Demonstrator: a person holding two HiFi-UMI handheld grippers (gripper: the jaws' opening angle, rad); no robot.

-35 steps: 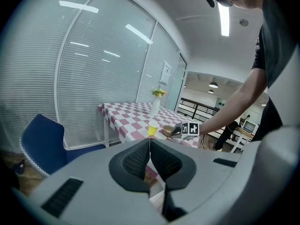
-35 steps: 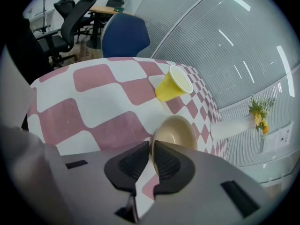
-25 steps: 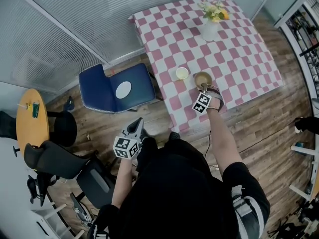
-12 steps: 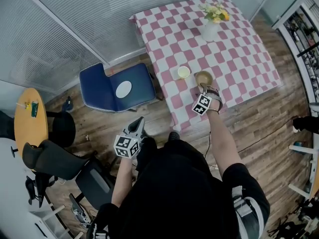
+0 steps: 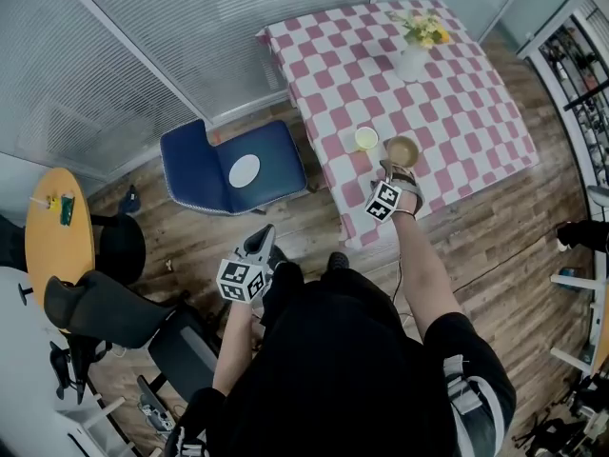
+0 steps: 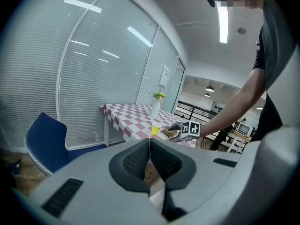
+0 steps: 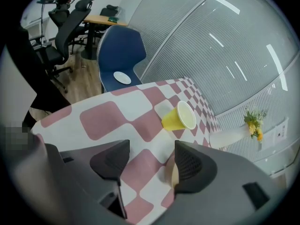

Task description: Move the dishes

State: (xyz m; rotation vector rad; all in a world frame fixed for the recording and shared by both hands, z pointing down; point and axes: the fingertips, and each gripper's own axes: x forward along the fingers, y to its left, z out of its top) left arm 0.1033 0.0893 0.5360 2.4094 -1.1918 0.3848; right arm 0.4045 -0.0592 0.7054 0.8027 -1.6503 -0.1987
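Observation:
A brown bowl (image 5: pixel 403 150) and a yellow paper cup (image 5: pixel 366 139) stand near the front edge of the pink-checked table (image 5: pixel 447 112). My right gripper (image 5: pixel 392 168) hovers just short of the bowl. Its jaws have just been opening and nothing is between them. In the right gripper view (image 7: pixel 147 156) only a tan sliver of the bowl (image 7: pixel 172 175) shows beside the right finger, and the cup (image 7: pixel 179 117) stands beyond. A white plate (image 5: pixel 245 170) rests on a blue chair (image 5: pixel 205 174). My left gripper (image 5: pixel 261 239) is shut and empty above the floor, pads touching (image 6: pixel 150 146).
A white vase of flowers (image 5: pixel 414 60) stands farther back on the table. Blinds-covered glass walls run behind the table and chair. Black office chairs (image 5: pixel 105 312) and a round wooden table (image 5: pixel 57 236) are at the left. Shelving (image 5: pixel 585 55) lines the right wall.
My right gripper has let go of the bowl's rim and drawn back toward the table's near edge. The table now sits slightly farther right in the head view.

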